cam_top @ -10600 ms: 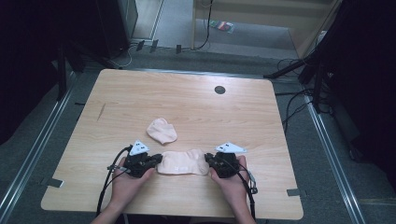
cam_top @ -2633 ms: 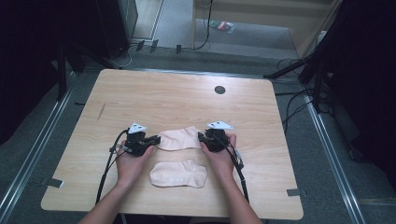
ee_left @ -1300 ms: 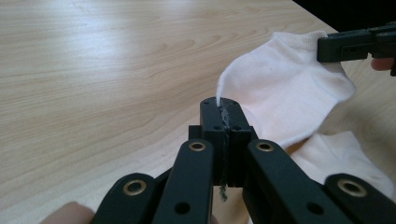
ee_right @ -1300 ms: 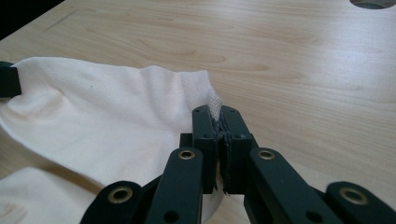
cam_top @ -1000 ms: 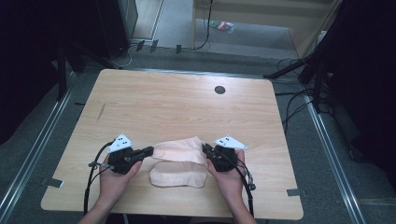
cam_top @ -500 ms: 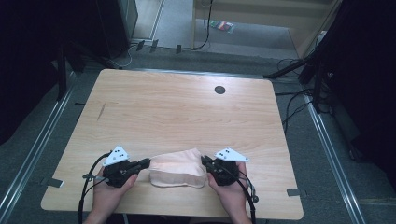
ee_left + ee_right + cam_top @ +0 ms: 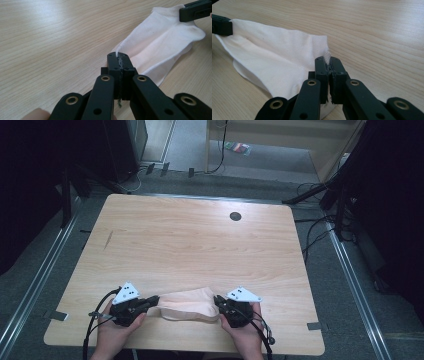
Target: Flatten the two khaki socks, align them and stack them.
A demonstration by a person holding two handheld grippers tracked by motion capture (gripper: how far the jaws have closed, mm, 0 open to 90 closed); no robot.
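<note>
Spanning grey floor (image 7: pixel 200 150), wooden table (image 7: pixel 200 245), black grommet (image 7: pixel 235 216)

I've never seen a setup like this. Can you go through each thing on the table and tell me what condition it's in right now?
Left gripper: shut on the upper sock's one end.
Right gripper: shut on the upper sock's other end.
Upper sock: stretched between the two grippers, over the lower sock.
Lower sock: lying flat on the table, mostly covered.
Table: bare wood beyond the socks.
</note>
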